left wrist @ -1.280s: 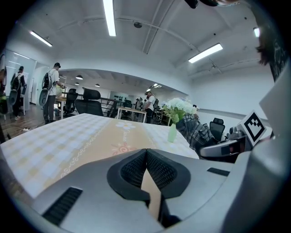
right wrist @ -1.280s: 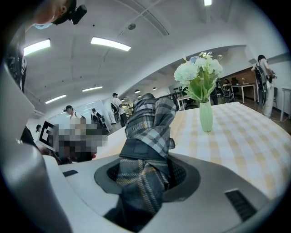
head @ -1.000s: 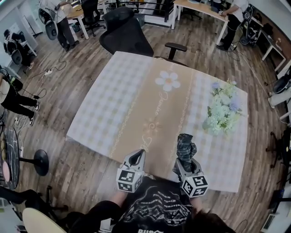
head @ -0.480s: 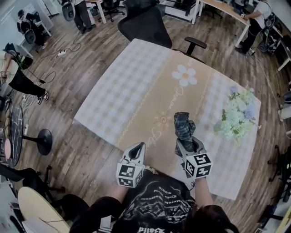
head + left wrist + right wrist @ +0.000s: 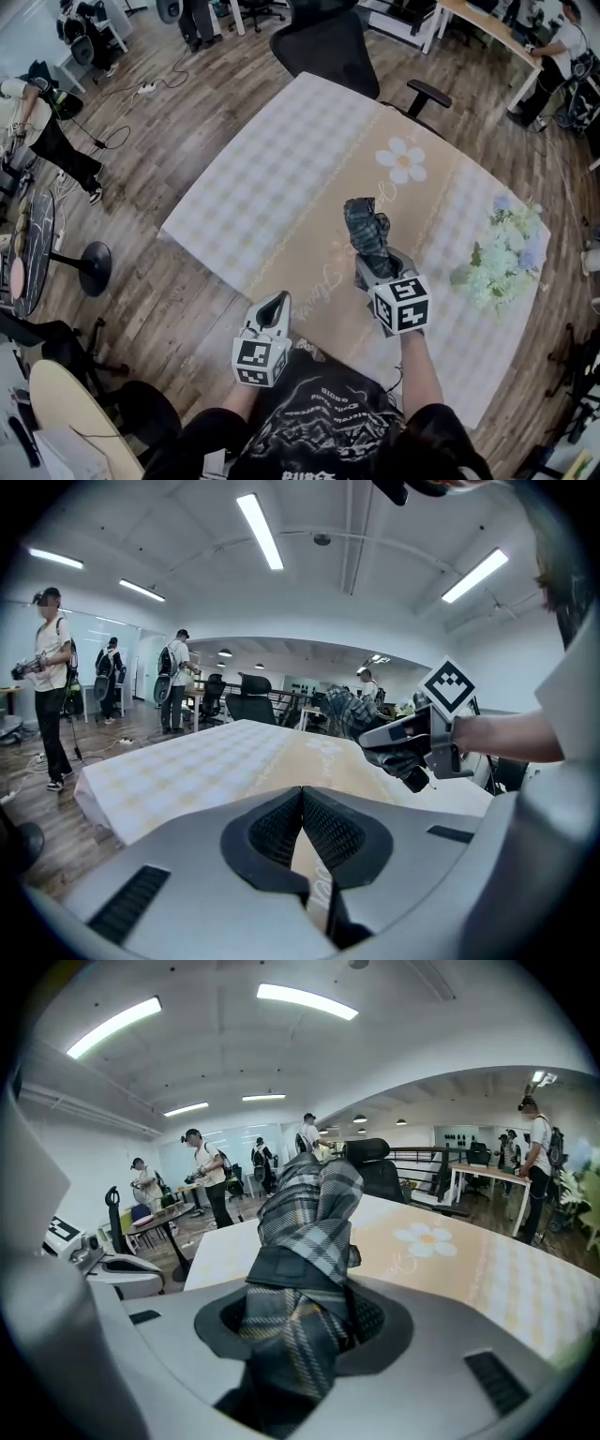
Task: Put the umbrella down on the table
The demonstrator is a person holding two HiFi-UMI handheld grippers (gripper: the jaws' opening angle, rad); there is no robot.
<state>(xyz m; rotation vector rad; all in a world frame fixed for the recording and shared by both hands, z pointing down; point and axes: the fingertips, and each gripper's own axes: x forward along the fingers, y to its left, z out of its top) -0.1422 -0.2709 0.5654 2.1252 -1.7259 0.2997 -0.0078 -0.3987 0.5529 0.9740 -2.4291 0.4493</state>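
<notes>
**Desk:** What is shown held, and where?

**Field:** A folded plaid umbrella (image 5: 366, 228) is pictured clamped in the right gripper (image 5: 375, 267), whose jaws are closed on the bundled fabric. The free end is pointed up and away, over the tan centre strip (image 5: 323, 239) of the table (image 5: 234, 216). The umbrella is seen carried above the table, not resting on it.

**Desk:** And the other tool?

**Field:** The left gripper (image 5: 278, 302) is shown at the near edge of the table. Its jaws are brought together and nothing is caught between them. No part of the load is borne by it.

**Desk:** Which step is judged to be in hand?

**Field:** The carry is judged to be in hand. The umbrella is held out over the table and is not yet set down, so the task is taken to be partly done.

**Desk:** What is called for next?

**Field:** A lowering is called for, with the umbrella tipped toward level so that it can be laid along the open middle of the table. It should be kept well apart from the bouquet (image 5: 502, 258) at the right. The jaws are best parted only once the weight is taken by the table.
</notes>
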